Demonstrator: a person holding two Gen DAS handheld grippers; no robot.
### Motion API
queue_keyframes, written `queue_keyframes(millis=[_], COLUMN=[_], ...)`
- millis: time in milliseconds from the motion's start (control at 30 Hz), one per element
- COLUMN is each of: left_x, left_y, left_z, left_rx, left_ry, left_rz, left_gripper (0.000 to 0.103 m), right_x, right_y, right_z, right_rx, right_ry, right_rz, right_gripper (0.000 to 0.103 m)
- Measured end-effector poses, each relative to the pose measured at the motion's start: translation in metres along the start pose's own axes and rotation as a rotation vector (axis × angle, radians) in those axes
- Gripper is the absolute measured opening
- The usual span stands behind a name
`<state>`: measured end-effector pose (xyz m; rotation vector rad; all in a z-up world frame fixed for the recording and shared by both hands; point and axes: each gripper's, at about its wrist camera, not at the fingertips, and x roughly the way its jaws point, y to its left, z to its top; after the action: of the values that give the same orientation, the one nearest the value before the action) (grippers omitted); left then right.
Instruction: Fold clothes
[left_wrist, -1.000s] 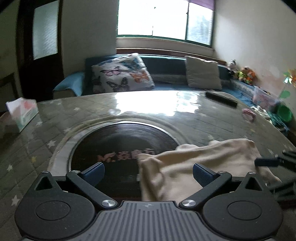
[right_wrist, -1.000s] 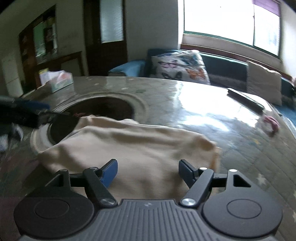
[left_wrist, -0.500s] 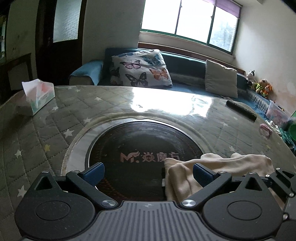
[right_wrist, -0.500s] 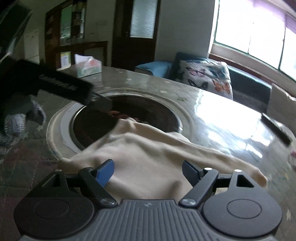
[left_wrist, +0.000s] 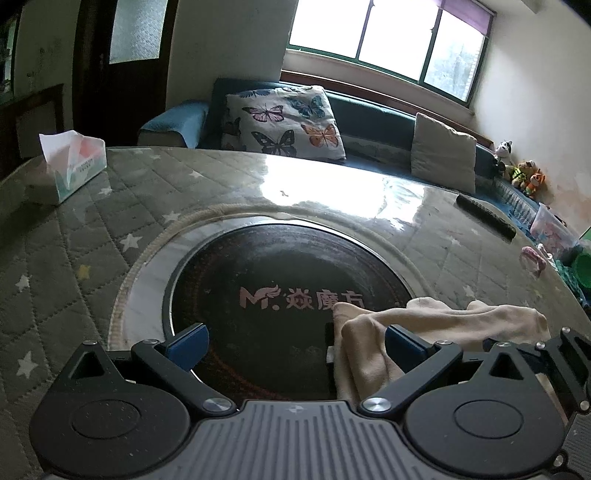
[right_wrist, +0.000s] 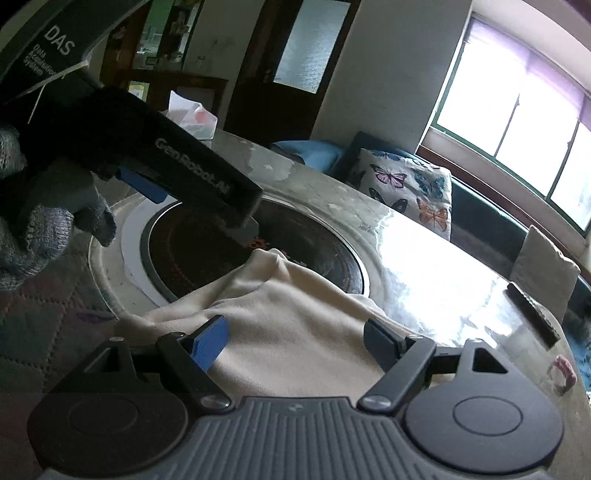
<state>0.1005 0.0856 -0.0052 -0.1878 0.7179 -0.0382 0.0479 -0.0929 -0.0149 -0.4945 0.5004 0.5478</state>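
Observation:
A cream garment (right_wrist: 295, 325) lies crumpled on the round table, partly over the dark round hotplate (left_wrist: 280, 295). In the left wrist view the garment (left_wrist: 436, 328) sits low at the right, its edge beside the right finger. My left gripper (left_wrist: 293, 343) is open and empty above the hotplate. My right gripper (right_wrist: 295, 336) is open, just over the garment, with nothing between its fingers. The left gripper's body (right_wrist: 166, 162) crosses the upper left of the right wrist view, held by a gloved hand (right_wrist: 40, 229).
A tissue box (left_wrist: 70, 166) stands at the table's far left. A black remote (left_wrist: 484, 218) and a pink item (left_wrist: 532, 258) lie at the right side. A sofa with a butterfly cushion (left_wrist: 284, 122) is behind the table (left_wrist: 74, 236).
Both grippers have pulled back and risen; the garment now shows lower and smaller in the left view. The left gripper has come closer across the right view. Both stay open.

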Motion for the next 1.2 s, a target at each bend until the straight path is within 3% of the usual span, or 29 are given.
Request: queue_keyframes(millis=[733, 900, 1033, 1200], left_x=[0.011, 0.014, 0.012, 0.009], left_y=[0.000, 0.000, 0.000, 0.002], left_z=[0.002, 0.005, 0.006, 0.006], left_rx=[-0.001, -0.007, -0.008, -0.031], left_ry=[0.030, 0.032, 0.036, 0.047], left_rz=[0.026, 0.035, 0.024, -0.013], left_gripper=[0.103, 0.103, 0.103, 0.103], right_x=[-0.015, -0.034, -0.042, -0.033], right_y=[0.000, 0.006, 0.029, 0.054], right_z=[0.004, 0.002, 0.000, -0.002], right_rx=[0.004, -0.048, -0.151, -0.248], right_ry=[-0.035, -0.044, -0.049, -0.037], right_rz=[0.090, 0.196, 0.280, 0.262], right_gripper=[0.084, 0.076, 0.062, 0.047])
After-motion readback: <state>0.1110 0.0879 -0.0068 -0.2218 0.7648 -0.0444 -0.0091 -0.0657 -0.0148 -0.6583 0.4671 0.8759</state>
